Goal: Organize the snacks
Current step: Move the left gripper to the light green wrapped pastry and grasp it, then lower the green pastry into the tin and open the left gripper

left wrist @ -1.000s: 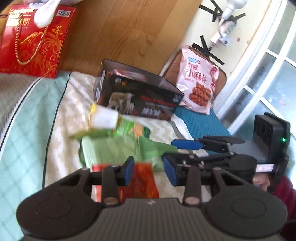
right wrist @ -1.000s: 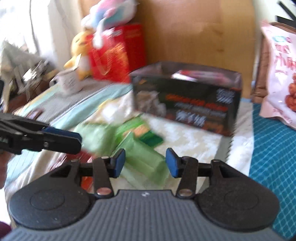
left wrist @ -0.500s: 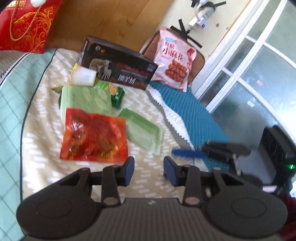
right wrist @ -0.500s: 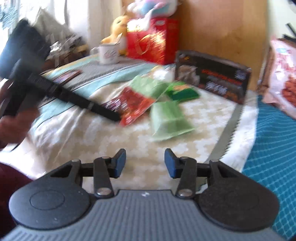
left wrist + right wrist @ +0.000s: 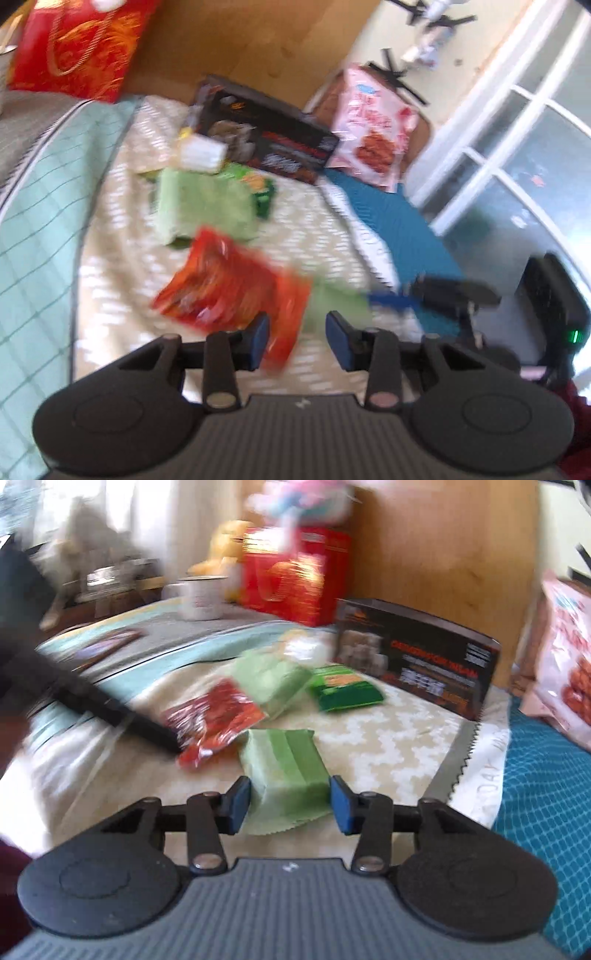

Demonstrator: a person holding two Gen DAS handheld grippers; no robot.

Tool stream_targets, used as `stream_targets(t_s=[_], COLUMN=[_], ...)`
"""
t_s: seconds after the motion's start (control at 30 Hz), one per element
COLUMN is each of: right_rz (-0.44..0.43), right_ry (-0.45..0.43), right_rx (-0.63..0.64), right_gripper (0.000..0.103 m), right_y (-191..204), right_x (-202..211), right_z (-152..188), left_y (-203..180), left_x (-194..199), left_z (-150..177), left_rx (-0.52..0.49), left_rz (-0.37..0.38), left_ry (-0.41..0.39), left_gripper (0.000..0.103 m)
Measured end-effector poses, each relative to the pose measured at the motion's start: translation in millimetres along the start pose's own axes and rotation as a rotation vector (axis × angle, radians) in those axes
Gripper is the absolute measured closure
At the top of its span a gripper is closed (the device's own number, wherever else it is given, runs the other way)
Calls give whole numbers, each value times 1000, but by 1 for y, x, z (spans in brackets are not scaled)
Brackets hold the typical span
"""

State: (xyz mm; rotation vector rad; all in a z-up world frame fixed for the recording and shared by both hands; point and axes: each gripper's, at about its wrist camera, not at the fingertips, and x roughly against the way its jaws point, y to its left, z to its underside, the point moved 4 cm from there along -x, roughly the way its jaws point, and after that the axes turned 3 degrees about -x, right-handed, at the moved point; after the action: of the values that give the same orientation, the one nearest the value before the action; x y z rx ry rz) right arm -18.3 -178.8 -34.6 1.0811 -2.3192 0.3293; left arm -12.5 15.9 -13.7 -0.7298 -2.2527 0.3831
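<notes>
Both grippers have closed back in on the snacks since half a second ago: right gripper (image 5: pixel 290 799), jaws apart, now straddles the pale green packet (image 5: pixel 284 764); nothing gripped. Left gripper (image 5: pixel 297 341), also apart and empty, sits over the red packet (image 5: pixel 229 284). Both packets lie on the bed, nearer than the black box (image 5: pixel 417 657), so sorting looks barely started; green packet is probably the next pick.

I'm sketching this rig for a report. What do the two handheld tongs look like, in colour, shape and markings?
Both the left tongs and the right tongs are matte black, with two slim fingers tipped by blue pads, silver pivot screws, round side discs and a ribbed grey base. Seen from the left camera, the right unit carries a green light.
</notes>
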Motion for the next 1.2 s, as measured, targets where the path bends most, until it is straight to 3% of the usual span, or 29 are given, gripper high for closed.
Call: stream_targets(t_s=[0.03,0.13,0.17,0.3,0.37,0.43,0.5,0.6,0.7,0.77,0.83,1.0,1.2], right_rz=[-13,132,148,129,106,102,105,109,111,103,114,142,180], right_ry=[-2,-18,-21,-79,-81,-69,-63,-36,-40,-44,-48,-131,-184], right_rx=[42,59,32,-99,-125,-125,-130,-141,-157,-178,-209,-236,-202], right_gripper=[52,33,33,35,40,49,49,50,53,62,63,63,63], right_y=[5,4,2,1,5,9,8,5,7,6,3,-12,-41], right_x=[9,26,31,50,48,42,34,21,21,23,28,44,19], right_z=[8,21,22,26,27,26,23,23,26,25,24,1,-45], left_y=[-5,-23,-29,-44,-47,-42,-34,-23,-26,-36,-43,-47,-43], left_x=[-2,-13,-18,-32,-31,-25,-18,-19,-32,-37,-40,-36,-42], left_z=[-2,-5,-5,1,4,5,5,8,13,15,12,-18,-78], left_rx=[-20,-68,-80,-129,-152,-129,-98,-54,-21,-74,-101,-97,-167], left_rz=[22,71,81,95,65,50,31,21,79,60,59,109,34], left_ry=[1,14,20,69,74,75,60,79,109,109,114,52,-36], left_gripper=[65,65,65,65,64,58,55,56,63,63,63,63,63])
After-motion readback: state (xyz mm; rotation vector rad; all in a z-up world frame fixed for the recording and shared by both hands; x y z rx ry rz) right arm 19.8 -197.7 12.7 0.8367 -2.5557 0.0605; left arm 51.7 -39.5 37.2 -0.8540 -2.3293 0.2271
